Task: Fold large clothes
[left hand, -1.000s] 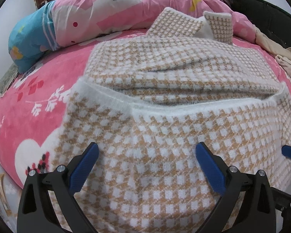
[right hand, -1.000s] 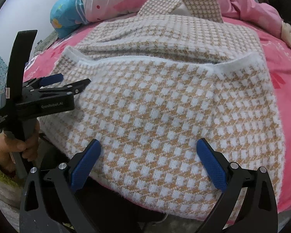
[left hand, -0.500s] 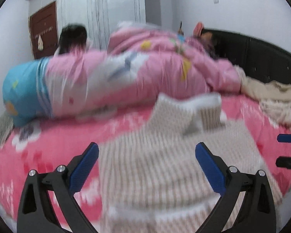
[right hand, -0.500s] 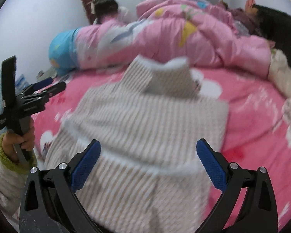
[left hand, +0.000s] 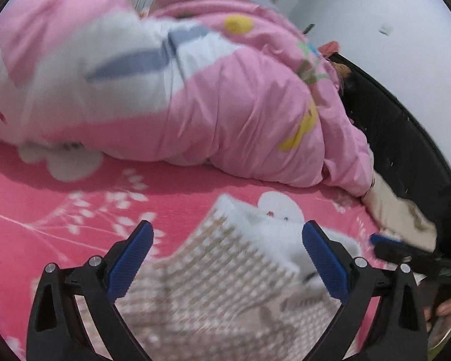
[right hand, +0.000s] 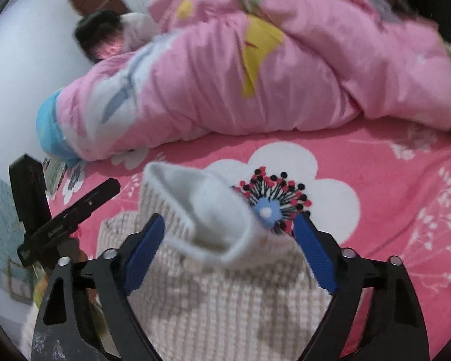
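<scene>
Checked sweater [right hand: 225, 300] lay folded near the bed's [right hand: 391, 180] front edge, white cuff [right hand: 201, 210] raised; right claw [right hand: 228, 249] had just been narrowing around cuff, pads apart; left claw [left hand: 228, 258] wide, empty; advise gripping cuff squarely, laying it flat.

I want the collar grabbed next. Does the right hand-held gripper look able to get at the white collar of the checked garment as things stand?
Probably yes. The right hand-held gripper has just been closing partway but is open, with the white collar standing up between and just beyond its fingers. Nothing lies over it; the pink quilt sits farther back.
</scene>
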